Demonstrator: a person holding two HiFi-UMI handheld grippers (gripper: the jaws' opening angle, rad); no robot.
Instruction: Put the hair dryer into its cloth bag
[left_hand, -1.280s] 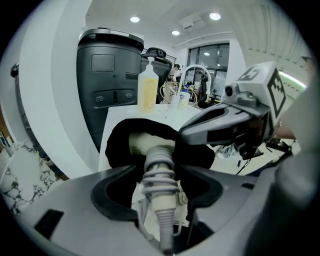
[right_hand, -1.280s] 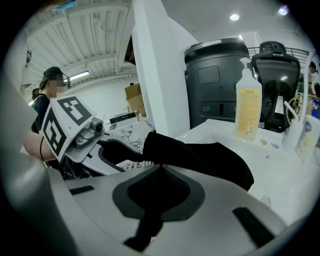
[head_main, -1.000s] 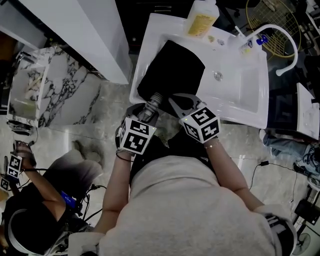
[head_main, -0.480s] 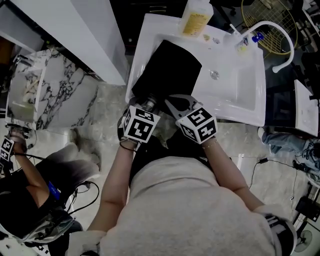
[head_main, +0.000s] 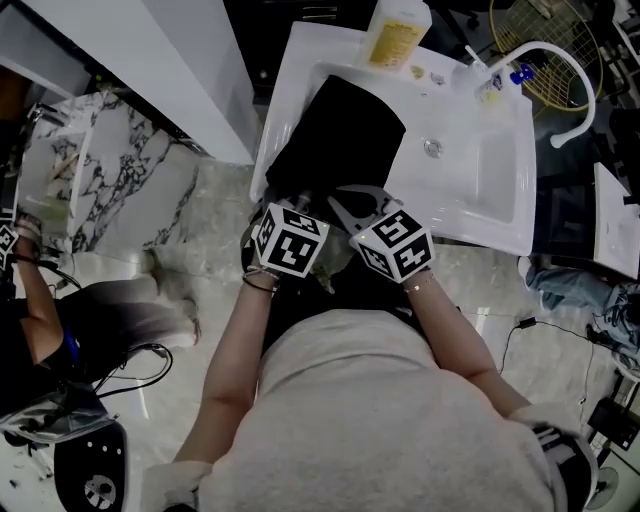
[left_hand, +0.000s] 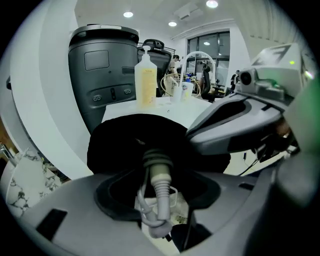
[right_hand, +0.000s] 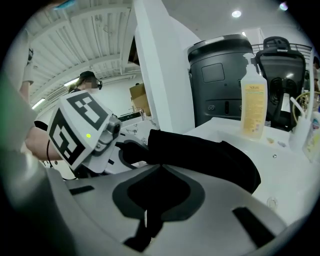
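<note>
Noted black cloth bag (head_main: 340, 140) lying in the sink (head_main: 480, 190), mouth end draped over the sink's near rim. Found hair dryer (left_hand: 160, 175) almost wholly inside the bag; only its ribbed grey cord boot and a loop of white cord (left_hand: 144, 207) poking out at the sink's near rim. Logged left claw (left_hand: 157, 187) released: jaws wide, just closing slightly, cord boot between them, pads not pressing it. Logged right claw (right_hand: 160, 172) clenched on the bag's black edge, just beside the left claw at that rim. Saw yellow bottle (head_main: 393, 35) on the sink's far rim, white faucet (head_main: 560, 75) at its far right corner.
</note>
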